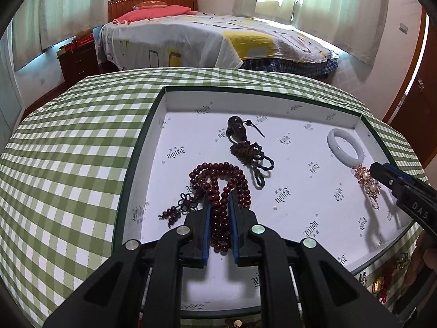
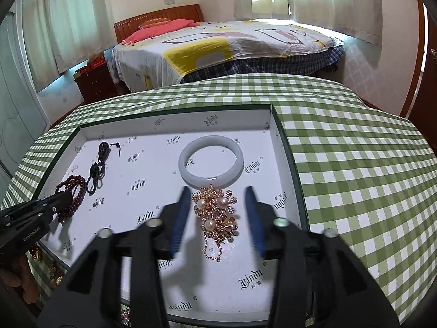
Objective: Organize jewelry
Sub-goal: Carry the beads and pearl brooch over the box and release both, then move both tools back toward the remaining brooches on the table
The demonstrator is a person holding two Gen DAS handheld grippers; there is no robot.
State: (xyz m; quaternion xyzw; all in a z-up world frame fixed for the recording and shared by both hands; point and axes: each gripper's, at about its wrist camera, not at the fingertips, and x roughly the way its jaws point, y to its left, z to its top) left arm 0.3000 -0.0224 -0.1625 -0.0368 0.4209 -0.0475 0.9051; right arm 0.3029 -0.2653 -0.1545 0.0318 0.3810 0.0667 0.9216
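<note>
A shallow white-lined box lies on the green checked tablecloth. In it are a dark red bead string, a dark gourd pendant on a cord, a white jade bangle and a gold pearl brooch chain. My left gripper is shut on the bead string. My right gripper is open, its fingers either side of the brooch; its tip shows in the left wrist view.
The checked tablecloth spreads around the box. More trinkets lie on the cloth at the box's near edge. A bed and a nightstand stand beyond the table.
</note>
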